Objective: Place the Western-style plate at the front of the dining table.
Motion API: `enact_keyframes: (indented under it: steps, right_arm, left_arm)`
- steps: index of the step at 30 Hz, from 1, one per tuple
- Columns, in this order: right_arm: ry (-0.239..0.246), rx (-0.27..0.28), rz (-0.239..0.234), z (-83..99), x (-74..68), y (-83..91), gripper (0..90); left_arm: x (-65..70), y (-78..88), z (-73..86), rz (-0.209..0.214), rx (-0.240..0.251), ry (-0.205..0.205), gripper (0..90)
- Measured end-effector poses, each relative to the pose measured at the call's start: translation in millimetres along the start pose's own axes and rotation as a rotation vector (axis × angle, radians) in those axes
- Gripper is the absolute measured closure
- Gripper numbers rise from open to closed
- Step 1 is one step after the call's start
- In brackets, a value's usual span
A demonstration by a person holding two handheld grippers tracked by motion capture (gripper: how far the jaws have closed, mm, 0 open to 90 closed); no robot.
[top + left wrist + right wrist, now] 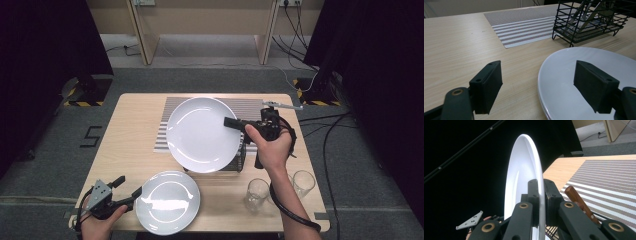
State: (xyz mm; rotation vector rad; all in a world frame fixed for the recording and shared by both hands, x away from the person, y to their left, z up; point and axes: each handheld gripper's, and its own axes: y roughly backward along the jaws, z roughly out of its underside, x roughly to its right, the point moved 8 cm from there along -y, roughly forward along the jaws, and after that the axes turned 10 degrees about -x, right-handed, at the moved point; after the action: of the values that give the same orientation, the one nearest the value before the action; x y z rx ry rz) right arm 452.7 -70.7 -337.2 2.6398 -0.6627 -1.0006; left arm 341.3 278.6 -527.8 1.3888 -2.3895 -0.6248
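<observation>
The right gripper (231,122) is pinching the rim of the large white plate (202,134), holding it above the black wire rack (589,21). Keeping the clamp firm and the plate steady is advisable. The left gripper (129,187) is standing spread beside the small plate (167,202). A "5" (90,136) is marking the floor.

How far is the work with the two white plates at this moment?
Done: the right gripper is shut on the rim of the large white plate, held above the black wire rack. In hand: the open left gripper straddles the rim of the small white plate. Left: gripping it; where either plate goes is unclear.
</observation>
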Motion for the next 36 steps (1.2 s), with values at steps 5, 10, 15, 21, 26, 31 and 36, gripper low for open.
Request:
enact_keyframes:
  steps: [5,10,15,21,26,31,36]
  right_arm:
    - [-0.005,0.003,0.001,-0.8,1.1,0.0,85.5]
    - [-0.012,0.009,0.0,-2.3,2.0,0.6,85.5]
    - [-0.016,0.011,-0.003,-3.6,2.6,0.7,85.5]
    - [-0.027,0.013,-0.006,-5.7,3.8,-0.2,85.5]
    - [-0.033,0.012,-0.012,-7.0,3.7,-1.1,85.5]
    - [-0.031,0.018,-0.013,-9.1,4.2,-1.1,85.5]
    - [-0.034,0.018,-0.012,-10.7,4.7,-1.0,85.5]
  left_arm:
    - [0.4,-0.2,-0.1,0.001,-0.001,-0.002,22.3]
    - [0.3,-0.2,-0.1,0.0,0.0,-0.001,22.3]
    - [0.4,-0.2,-0.3,0.0,0.0,-0.001,22.4]
    - [0.2,-0.2,-0.3,0.0,0.0,-0.001,22.4]
    - [0.5,-0.4,-0.2,0.002,0.0,-0.001,22.4]
    - [0.4,-0.2,-0.2,0.0,0.0,-0.002,22.4]
    - [0.4,-0.4,-0.3,0.001,0.001,-0.001,22.4]
